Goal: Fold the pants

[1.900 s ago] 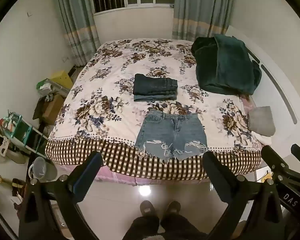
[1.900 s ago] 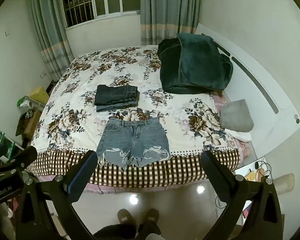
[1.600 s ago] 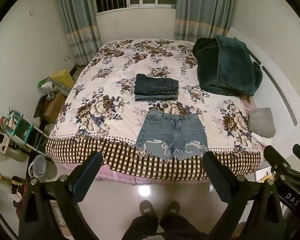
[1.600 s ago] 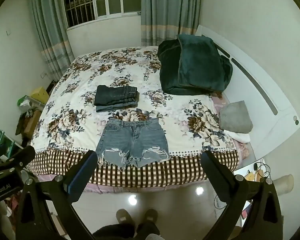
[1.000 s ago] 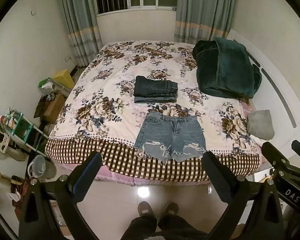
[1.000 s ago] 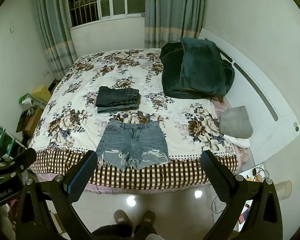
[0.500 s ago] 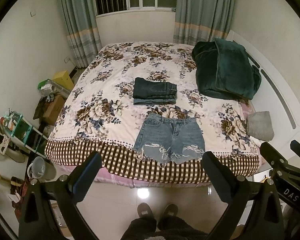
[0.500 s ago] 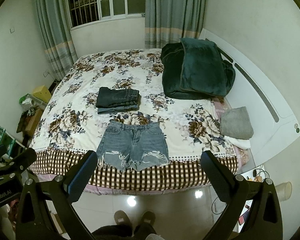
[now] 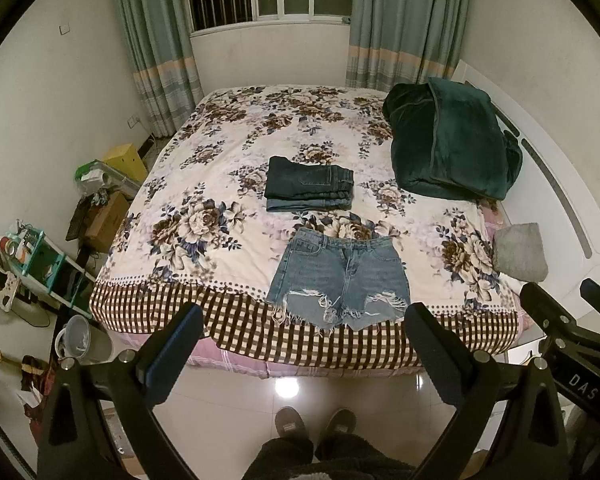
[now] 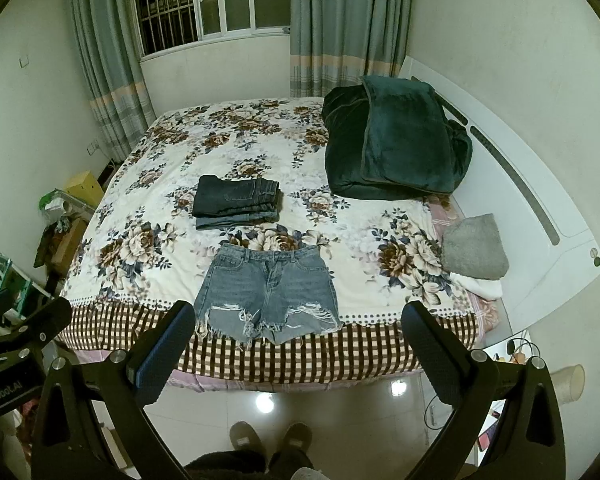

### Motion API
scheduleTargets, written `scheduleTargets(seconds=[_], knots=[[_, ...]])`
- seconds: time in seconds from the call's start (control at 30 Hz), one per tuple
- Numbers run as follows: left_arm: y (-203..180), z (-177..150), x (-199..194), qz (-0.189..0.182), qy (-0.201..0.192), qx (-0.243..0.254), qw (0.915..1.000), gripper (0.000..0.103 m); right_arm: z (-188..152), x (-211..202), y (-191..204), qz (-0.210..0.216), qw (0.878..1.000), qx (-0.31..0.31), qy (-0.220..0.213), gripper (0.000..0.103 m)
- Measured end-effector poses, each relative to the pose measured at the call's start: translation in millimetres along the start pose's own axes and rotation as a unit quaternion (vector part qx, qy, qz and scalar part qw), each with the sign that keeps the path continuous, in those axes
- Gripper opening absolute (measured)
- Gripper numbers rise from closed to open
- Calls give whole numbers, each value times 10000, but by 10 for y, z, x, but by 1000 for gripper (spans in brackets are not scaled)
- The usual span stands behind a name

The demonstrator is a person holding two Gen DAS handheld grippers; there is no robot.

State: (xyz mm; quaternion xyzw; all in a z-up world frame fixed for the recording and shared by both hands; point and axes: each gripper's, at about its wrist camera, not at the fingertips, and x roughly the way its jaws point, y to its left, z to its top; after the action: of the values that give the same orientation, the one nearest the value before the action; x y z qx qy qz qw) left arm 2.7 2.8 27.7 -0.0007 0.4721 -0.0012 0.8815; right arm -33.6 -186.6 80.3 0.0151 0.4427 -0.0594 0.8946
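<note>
Light blue frayed denim shorts (image 9: pixel 340 276) lie flat near the front edge of the floral bed (image 9: pixel 204 184), waistband to the far side; they also show in the right wrist view (image 10: pixel 266 292). A stack of folded dark jeans (image 9: pixel 309 189) sits just behind them, also in the right wrist view (image 10: pixel 236 202). My left gripper (image 9: pixel 302 332) is open and empty, held above the floor in front of the bed. My right gripper (image 10: pixel 298 330) is open and empty too, well short of the shorts.
A dark green blanket (image 9: pixel 452 148) is piled at the back right of the bed, a grey folded cloth (image 9: pixel 518 252) at the right edge. Boxes, a teal rack (image 9: pixel 40 260) and a bucket (image 9: pixel 82 340) crowd the floor on the left. The person's slippers (image 9: pixel 314 424) stand on the tiled floor.
Both grippers have drawn back and risen slightly, so the bed sits a little farther away and lower in view. The clothes have not moved. Both grippers stay open.
</note>
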Motion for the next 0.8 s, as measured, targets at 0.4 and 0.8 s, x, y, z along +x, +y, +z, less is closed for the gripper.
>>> scheduleTargets(seconds=[0.4,0.8], knots=[[-6,-15,7,7,-10,-4,10000,103,9,3,1,12,10000,9,10,103],[-20,-24,10,2,-13,-9,10000,103,18,9,-14,16,10000,10,18,103]])
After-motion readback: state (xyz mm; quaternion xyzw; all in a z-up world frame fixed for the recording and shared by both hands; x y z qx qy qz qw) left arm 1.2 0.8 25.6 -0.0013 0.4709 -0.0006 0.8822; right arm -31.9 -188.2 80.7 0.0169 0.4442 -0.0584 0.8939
